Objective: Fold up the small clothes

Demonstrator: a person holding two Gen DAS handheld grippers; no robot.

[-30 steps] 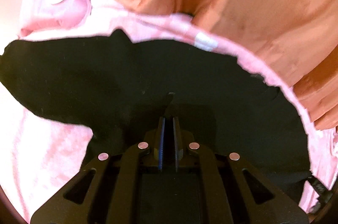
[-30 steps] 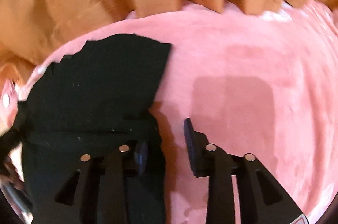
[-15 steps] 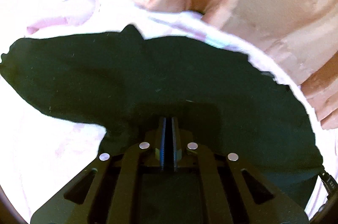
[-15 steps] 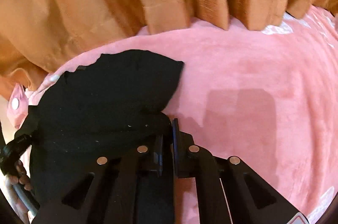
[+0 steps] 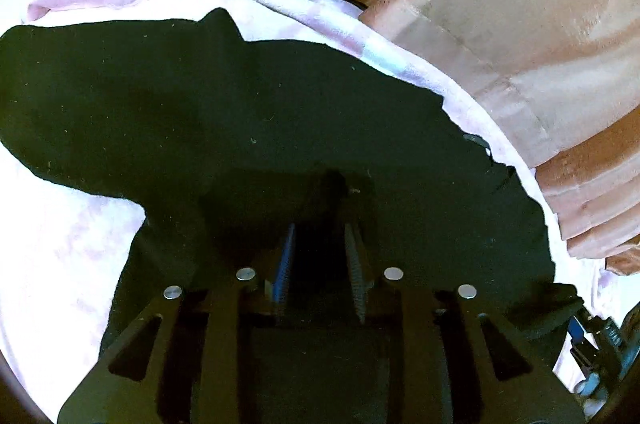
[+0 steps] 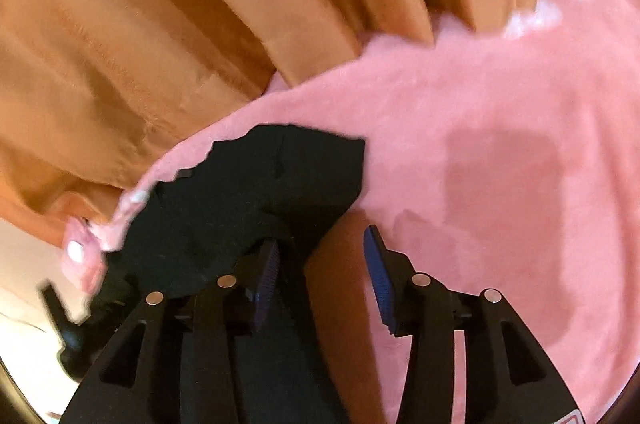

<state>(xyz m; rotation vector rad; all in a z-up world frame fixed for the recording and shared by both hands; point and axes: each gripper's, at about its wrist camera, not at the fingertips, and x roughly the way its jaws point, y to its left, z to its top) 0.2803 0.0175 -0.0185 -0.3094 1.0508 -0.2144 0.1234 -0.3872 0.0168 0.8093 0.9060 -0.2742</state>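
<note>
Partly cut off: black garment point(image 5: 280, 111)

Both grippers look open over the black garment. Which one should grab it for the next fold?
Left, probably. The left gripper sits open right over the black garment, with cloth between its fingers. The right gripper is open at the garment's edge, mostly over the pink blanket.

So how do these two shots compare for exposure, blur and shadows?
Left wrist view: overexposed, the pink blanket bleached near white, the black garment a detailless mass. Right wrist view: truer colour, slight motion blur at the left edge, and a blocky shadow on the blanket; orange curtain folds stay readable.
</note>
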